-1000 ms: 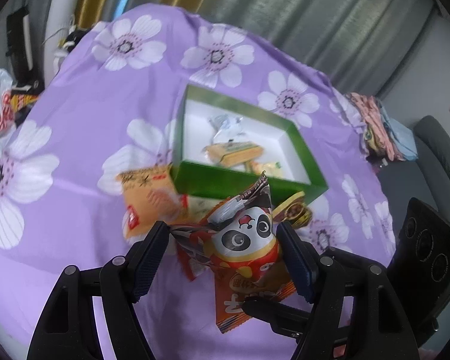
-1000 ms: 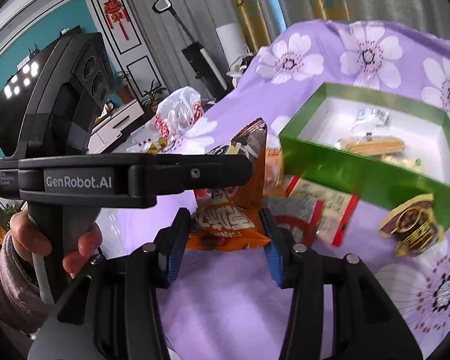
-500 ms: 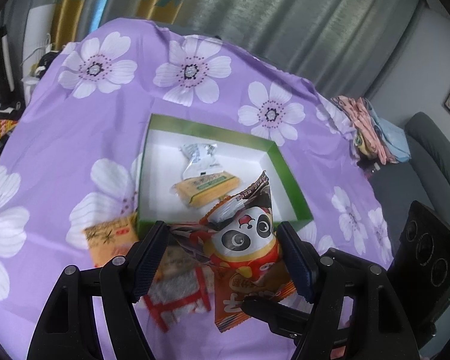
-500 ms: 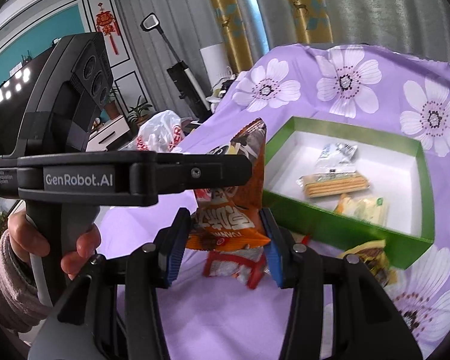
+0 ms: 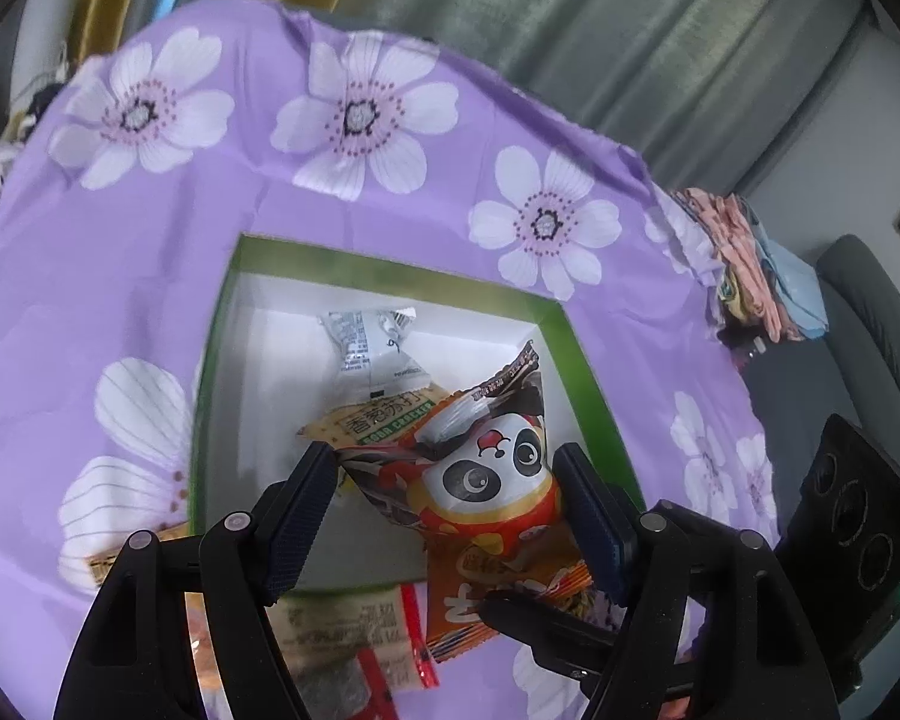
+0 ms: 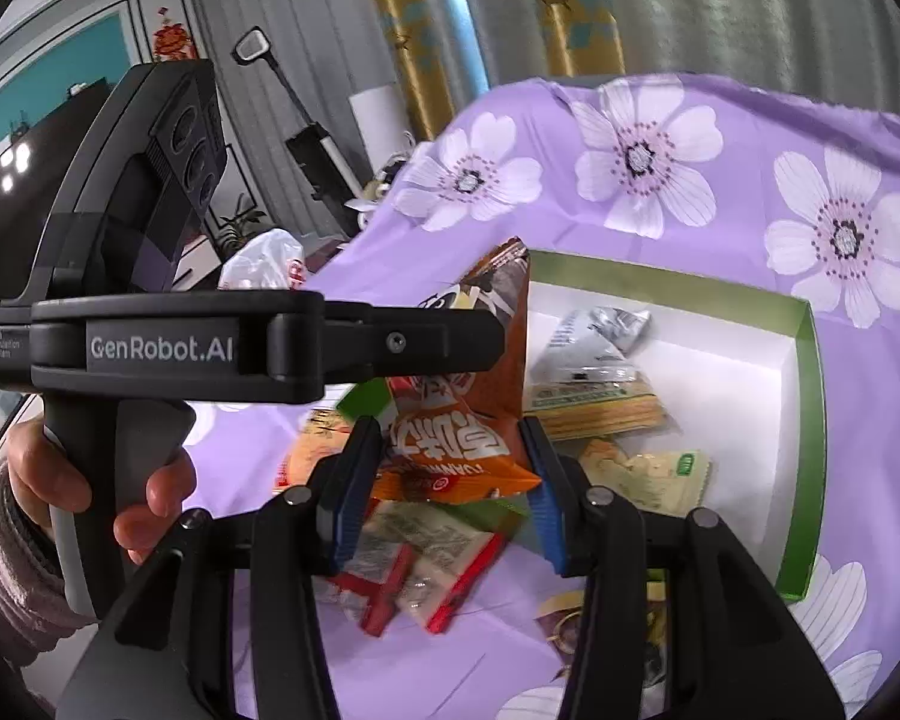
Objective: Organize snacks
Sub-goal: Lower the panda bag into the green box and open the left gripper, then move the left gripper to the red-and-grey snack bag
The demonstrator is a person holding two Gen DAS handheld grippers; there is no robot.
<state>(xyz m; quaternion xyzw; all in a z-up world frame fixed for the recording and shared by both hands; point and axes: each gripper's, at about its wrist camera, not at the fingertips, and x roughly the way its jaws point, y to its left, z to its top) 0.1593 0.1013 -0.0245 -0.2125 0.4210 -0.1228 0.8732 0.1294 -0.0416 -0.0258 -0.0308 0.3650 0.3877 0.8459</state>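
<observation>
Left wrist view: the left hand-held gripper (image 5: 450, 501), jaws fairly wide, clamps the panda snack bag (image 5: 480, 456). A second ago the green box (image 5: 384, 276) lay ahead at 12 o'clock; now the bag hangs over its white floor (ready to drop, I judge), long axis toward 1 o'clock.

Right wrist view: the right hand-held gripper (image 6: 450, 480), half closed, pinches the orange snack bag (image 6: 462, 414), upright, now at the box's near-left corner.

"GenRobot.AI" stands in white on the black bar of the left tool (image 6: 162, 348) at left of the right wrist view. "SODA CRACKER" shows on a cracker pack (image 5: 378, 420) in the box; other print is unreadable.
</observation>
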